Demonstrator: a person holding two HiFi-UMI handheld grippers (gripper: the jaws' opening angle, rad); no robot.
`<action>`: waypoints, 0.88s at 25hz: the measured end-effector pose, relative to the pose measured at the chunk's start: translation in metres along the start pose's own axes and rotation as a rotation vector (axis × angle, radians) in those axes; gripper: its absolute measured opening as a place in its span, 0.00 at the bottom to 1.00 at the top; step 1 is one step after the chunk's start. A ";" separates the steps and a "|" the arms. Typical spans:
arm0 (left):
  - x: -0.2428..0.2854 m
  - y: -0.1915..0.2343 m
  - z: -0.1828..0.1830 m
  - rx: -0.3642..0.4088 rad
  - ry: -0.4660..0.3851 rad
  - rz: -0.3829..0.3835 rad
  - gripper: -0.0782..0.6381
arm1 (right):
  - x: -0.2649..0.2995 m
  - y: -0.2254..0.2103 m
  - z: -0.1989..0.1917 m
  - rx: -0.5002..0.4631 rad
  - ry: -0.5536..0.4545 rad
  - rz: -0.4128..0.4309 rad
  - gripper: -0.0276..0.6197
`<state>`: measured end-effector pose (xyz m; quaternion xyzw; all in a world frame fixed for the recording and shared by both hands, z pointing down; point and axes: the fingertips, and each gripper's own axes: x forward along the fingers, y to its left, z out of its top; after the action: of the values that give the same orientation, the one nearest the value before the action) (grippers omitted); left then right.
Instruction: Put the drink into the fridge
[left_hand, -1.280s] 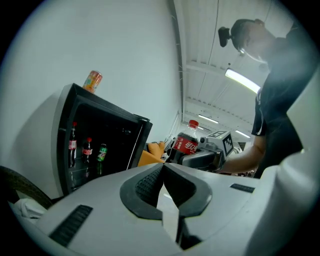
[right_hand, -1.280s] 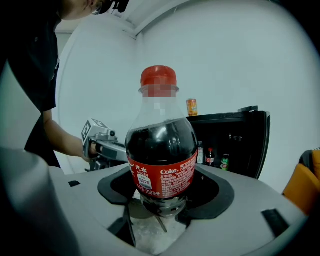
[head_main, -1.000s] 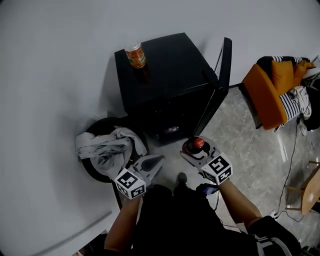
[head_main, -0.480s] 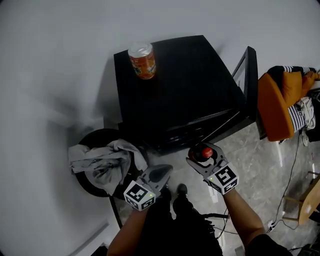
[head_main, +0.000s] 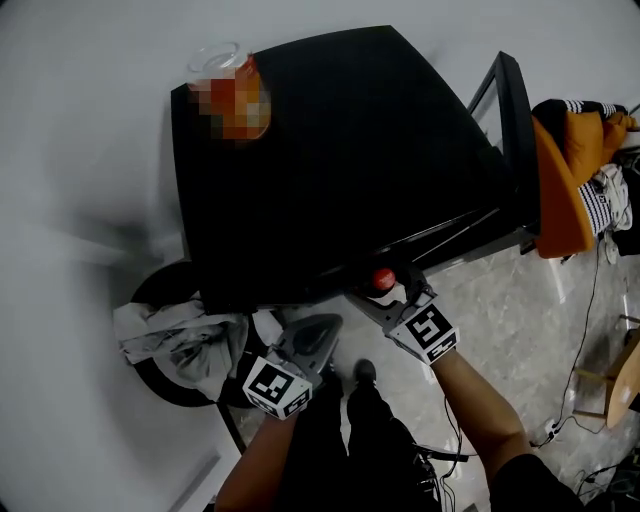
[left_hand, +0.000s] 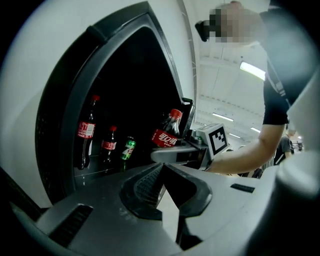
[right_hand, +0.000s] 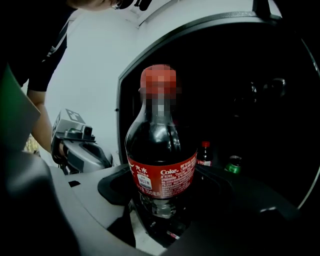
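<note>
While L claw (left_hand: 162, 169) is closed, empty, R claw (right_hand: 160, 212) clamps cola bottle (right_hand: 161, 160) upright at fridge (head_main: 350, 150) opening.

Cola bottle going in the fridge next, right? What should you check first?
1. Grip: the right gripper is shut on the cola bottle, which stands upright. Ok.
2. Lid: the red cap is on the bottle. Ok.
3. Way in: the fridge door is open and the bottle is at the opening. Ok.
4. Other hand: the left gripper is shut, holds nothing, and sits off to the side. Ok.
5. Free spot: bottles stand on the shelf inside, and the space next to them is too dark to see. Cannot tell.
</note>
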<state>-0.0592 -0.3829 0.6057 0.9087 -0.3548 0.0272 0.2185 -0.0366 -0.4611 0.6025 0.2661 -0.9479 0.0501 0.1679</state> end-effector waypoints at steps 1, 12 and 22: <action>0.004 0.002 -0.001 0.001 -0.003 -0.001 0.12 | 0.005 -0.003 -0.004 -0.001 -0.001 -0.004 0.52; 0.027 0.030 -0.007 0.022 -0.030 0.074 0.12 | 0.059 -0.030 -0.032 0.016 -0.031 -0.039 0.52; 0.037 0.057 -0.026 0.011 -0.086 0.191 0.12 | 0.087 -0.049 -0.051 0.038 -0.043 -0.075 0.52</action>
<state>-0.0662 -0.4329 0.6586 0.8721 -0.4488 0.0111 0.1945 -0.0662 -0.5358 0.6810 0.3056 -0.9395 0.0559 0.1443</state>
